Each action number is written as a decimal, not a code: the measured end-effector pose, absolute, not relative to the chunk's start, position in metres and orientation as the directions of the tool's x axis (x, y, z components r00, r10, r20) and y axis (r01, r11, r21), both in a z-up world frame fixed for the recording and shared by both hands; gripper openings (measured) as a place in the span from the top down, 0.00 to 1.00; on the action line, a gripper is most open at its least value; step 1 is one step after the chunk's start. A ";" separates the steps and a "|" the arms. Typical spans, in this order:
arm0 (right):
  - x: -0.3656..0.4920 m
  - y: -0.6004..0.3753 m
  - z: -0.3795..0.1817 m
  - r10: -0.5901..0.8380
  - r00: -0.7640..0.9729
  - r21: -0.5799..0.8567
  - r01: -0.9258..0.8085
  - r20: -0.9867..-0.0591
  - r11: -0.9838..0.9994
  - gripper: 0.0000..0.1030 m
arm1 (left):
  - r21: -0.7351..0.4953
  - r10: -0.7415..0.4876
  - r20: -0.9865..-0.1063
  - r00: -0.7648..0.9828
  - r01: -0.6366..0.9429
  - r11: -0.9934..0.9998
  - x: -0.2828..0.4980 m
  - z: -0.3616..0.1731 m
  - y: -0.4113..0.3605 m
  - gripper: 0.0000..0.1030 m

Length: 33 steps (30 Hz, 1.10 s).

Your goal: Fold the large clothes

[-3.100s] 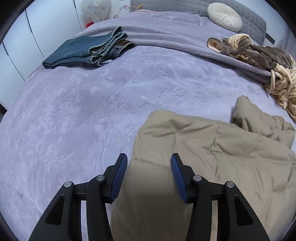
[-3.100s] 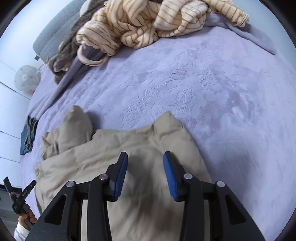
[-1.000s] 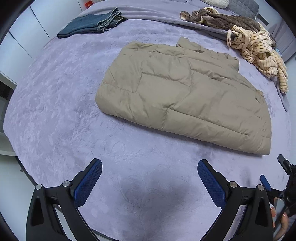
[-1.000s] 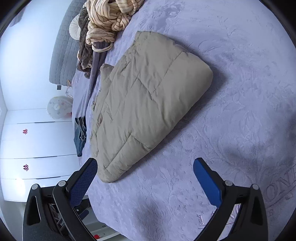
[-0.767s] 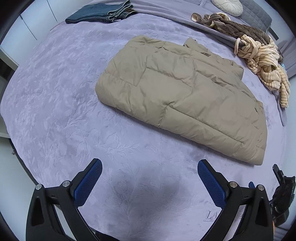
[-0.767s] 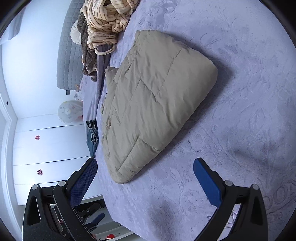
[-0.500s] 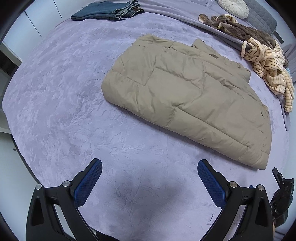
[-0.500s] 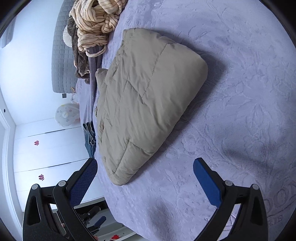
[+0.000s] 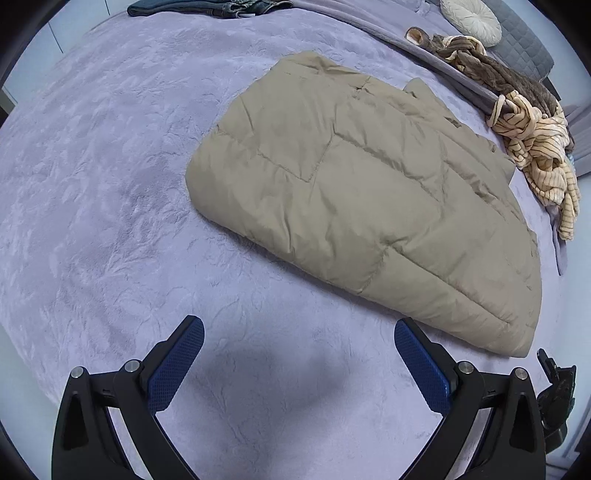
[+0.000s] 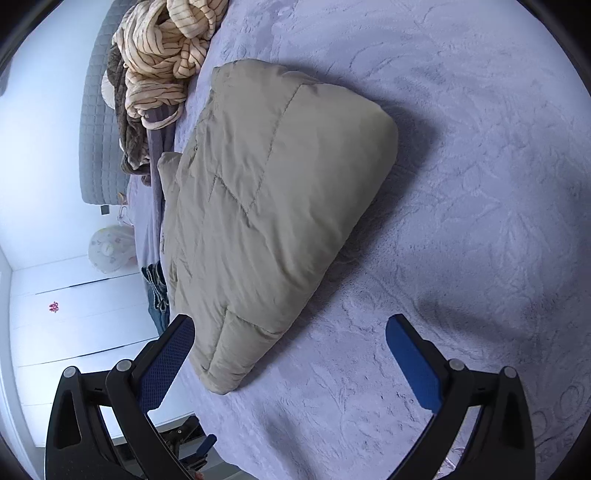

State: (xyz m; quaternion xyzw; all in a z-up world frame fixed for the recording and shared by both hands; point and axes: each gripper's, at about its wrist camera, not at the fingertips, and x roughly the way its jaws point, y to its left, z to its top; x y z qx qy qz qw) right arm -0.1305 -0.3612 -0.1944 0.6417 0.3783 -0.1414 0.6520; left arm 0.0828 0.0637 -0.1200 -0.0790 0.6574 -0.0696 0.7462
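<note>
Folded tan jacket [image 9: 369, 184] ahead of left claw [image 9: 299, 354], right claw [image 10: 290, 350], both spread, empty

Both grippers, left [image 9: 299, 354] and right [image 10: 290, 349], have released the tan jacket [image 9: 362, 199], spread wide and withdrawn; jacket now lies folded.

Folded jeans [image 9: 207, 5] cut off at the top edge; in the right wrist view, mostly behind the jacket [image 10: 258, 206].
</note>
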 end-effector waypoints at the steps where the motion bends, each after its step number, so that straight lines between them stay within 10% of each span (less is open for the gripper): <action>1: -0.132 -0.361 -0.195 0.298 0.681 0.735 0.666 -0.668 0.125 0.00 | -0.230 -0.228 -0.965 0.126 -0.002 0.973 0.087 -0.125 0.066 0.00; 15: -0.110 -0.364 -0.220 0.295 0.774 0.806 0.591 -0.560 -0.022 0.00 | -0.576 -0.569 -0.817 0.088 -0.085 0.813 0.121 -0.203 0.112 0.00; 28: -0.058 -0.378 -0.249 0.296 0.785 0.808 0.585 -0.544 -0.065 0.00 | -0.622 -0.577 -0.781 0.241 -0.214 0.753 0.193 -0.235 0.102 0.00; 33: -0.059 -0.380 -0.252 0.285 0.786 0.798 0.594 -0.549 -0.099 0.11 | -0.666 -0.618 -0.743 0.255 -0.200 0.718 0.199 -0.235 0.098 0.70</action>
